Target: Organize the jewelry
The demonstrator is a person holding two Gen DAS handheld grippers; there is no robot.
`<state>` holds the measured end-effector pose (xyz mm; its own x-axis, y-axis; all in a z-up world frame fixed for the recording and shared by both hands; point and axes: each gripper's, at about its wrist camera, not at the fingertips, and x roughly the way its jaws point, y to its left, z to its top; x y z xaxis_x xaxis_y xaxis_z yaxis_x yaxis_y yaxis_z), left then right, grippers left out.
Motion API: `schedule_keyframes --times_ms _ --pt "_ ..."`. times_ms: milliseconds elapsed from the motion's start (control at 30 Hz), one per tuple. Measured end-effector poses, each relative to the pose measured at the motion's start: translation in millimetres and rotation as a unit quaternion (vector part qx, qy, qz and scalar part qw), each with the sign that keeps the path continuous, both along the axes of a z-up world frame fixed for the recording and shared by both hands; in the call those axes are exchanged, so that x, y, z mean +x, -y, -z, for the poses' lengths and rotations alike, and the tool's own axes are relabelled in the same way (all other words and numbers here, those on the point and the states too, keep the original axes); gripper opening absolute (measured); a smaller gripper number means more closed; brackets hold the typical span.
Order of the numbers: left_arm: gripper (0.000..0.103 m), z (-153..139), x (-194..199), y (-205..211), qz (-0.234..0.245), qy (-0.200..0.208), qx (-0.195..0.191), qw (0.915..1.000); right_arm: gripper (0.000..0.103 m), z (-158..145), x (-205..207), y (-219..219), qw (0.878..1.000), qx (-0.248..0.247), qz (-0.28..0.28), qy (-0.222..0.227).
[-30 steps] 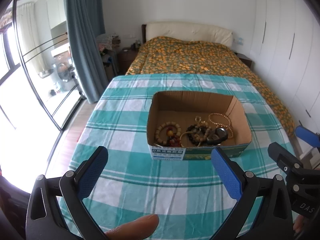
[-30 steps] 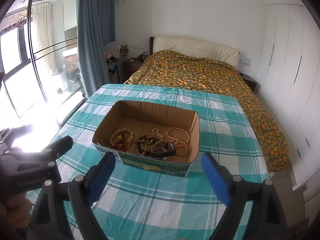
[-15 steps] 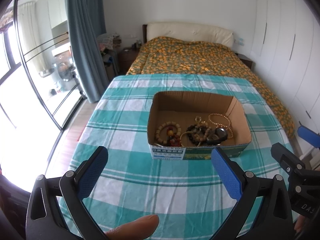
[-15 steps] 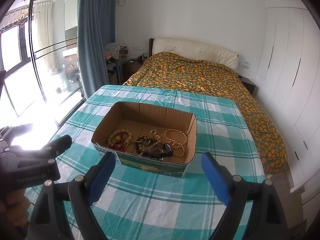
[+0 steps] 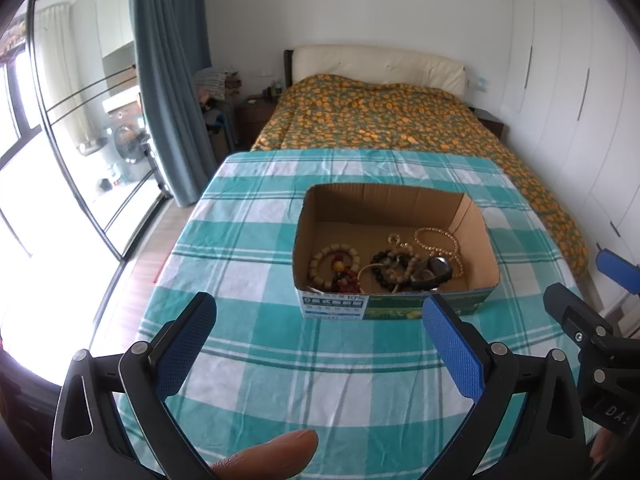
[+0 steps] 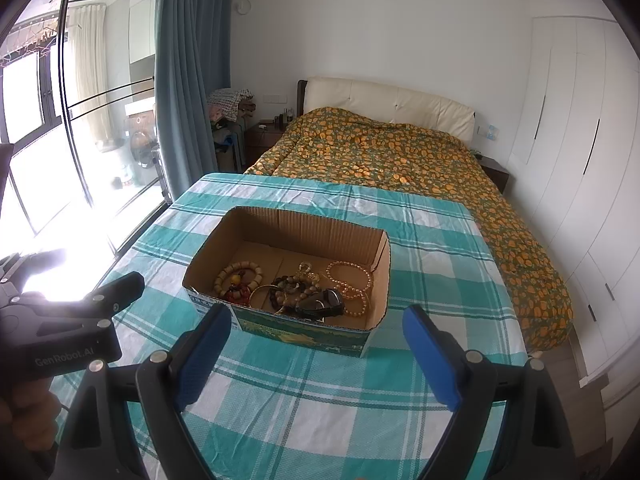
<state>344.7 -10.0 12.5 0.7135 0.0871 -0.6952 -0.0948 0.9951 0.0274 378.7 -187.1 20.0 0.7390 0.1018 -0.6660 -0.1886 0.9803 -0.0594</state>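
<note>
While both hang above the checked counter (image 5: 256, 240), the left claw (image 5: 316, 316) and right claw (image 6: 316, 330) gape wide — nothing held. Just beyond them sits the cardboard box (image 6: 372, 264), jewelry (image 5: 384, 264) heaped on its floor. Tangled strands are the likely trouble — pinching one bracelet could drag its neighbours out, or shift the light box.

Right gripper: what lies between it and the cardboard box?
Only bare checked tablecloth lies between the open right gripper and the cardboard box; the right wrist view shows this.
</note>
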Motion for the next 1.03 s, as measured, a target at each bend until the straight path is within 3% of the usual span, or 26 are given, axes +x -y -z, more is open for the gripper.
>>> schedule_keyframes --times_ms 1033 --pt "0.102 1.3 -6.1 11.7 0.023 0.011 -0.005 0.9997 0.089 3.8 -7.6 5.8 1.000 0.002 0.004 -0.006"
